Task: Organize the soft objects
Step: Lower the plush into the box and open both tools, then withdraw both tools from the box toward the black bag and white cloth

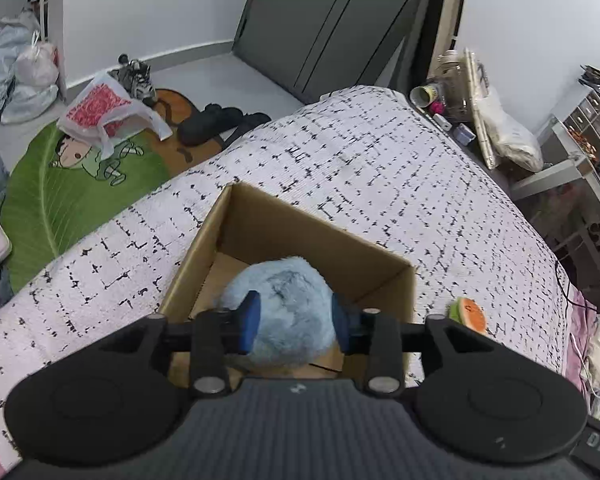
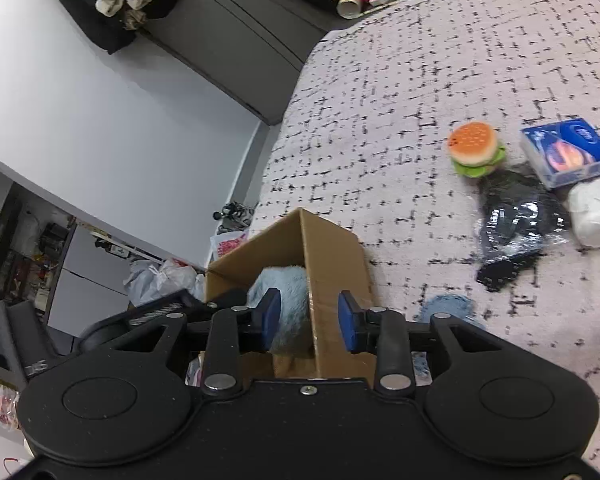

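An open cardboard box [image 1: 236, 236] with plain brown corrugated walls stands on a bed [image 1: 360, 168] covered in a ribbed white spread flecked with broken black lines. Inside the box sits a round, fluffy pale-blue plush [image 1: 288, 308], its long nap brushed in swirls. The left gripper [image 1: 296, 322] hangs over the box with its blue pads on either side of the plush; the jaws stand moderately wide, and whether the pads press the fur cannot be told. The right gripper [image 2: 310, 322] is part open and straddles the box's near wall, one pad inside by the plush [image 2: 288, 300], one outside, gripping nothing. Beyond the box on the spread lie a soft burger toy [image 2: 476, 148] with a dimpled orange bun, a glossy blue tissue pack [image 2: 568, 152], a crinkled black plastic bag [image 2: 516, 220] and a white padded lump [image 2: 596, 212]. A blue furry piece [image 2: 452, 308] lies just beside the box.
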Action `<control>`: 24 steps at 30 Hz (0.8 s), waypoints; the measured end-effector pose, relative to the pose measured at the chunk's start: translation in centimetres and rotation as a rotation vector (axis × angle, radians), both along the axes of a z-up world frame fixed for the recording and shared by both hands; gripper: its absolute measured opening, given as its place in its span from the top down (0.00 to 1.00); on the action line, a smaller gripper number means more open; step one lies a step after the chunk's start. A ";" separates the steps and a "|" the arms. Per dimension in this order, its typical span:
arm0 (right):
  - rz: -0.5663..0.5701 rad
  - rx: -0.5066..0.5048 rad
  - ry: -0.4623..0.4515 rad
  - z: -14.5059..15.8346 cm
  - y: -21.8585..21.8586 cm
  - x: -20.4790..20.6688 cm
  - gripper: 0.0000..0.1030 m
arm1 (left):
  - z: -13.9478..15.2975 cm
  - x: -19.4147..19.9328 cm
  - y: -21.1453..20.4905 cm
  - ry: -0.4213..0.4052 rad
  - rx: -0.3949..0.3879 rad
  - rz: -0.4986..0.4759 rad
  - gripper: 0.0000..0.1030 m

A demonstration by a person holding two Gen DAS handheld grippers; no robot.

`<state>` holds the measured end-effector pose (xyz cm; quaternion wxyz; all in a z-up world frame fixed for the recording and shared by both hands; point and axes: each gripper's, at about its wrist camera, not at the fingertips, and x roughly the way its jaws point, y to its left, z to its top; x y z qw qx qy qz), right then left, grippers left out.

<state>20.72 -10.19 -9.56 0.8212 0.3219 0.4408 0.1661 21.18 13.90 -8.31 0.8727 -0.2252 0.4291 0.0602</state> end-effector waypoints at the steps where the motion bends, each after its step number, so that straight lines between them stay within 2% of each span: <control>1: 0.006 -0.004 -0.010 0.3 -0.2 -0.2 0.59 | 0.3 -0.1 -0.2 0.000 0.003 -0.002 0.55; 3: 0.008 -0.009 -0.028 0.9 -0.6 -0.6 0.50 | 1.0 -0.5 -0.7 -0.007 0.006 -0.007 0.47; 5: 0.013 -0.012 -0.038 1.4 -0.9 -1.0 0.49 | 1.5 -0.8 -1.1 -0.012 0.009 -0.014 0.42; 9: 0.019 -0.022 -0.048 2.3 -1.7 -1.8 0.48 | 2.6 -1.8 -1.8 -0.011 0.014 -0.010 0.26; 13: 0.018 -0.053 -0.069 3.4 -2.9 -2.9 0.39 | 3.8 -3.0 -2.5 -0.017 0.020 -0.016 0.23; 18: 0.013 -0.092 -0.090 4.6 -4.6 -4.0 0.32 | 4.9 -4.3 -3.9 -0.012 0.058 -0.036 0.21; 19: 0.012 -0.108 -0.098 5.0 -5.0 -4.2 0.27 | 5.1 -4.7 -4.1 -0.013 0.061 -0.039 0.20; 20: 0.012 -0.122 -0.105 5.3 -5.3 -4.4 0.23 | 5.3 -5.0 -4.4 -0.013 0.063 -0.042 0.17; 24: 0.010 -0.157 -0.134 6.6 -6.9 -5.2 0.16 | 6.0 -6.2 -5.4 -0.022 0.059 -0.050 0.10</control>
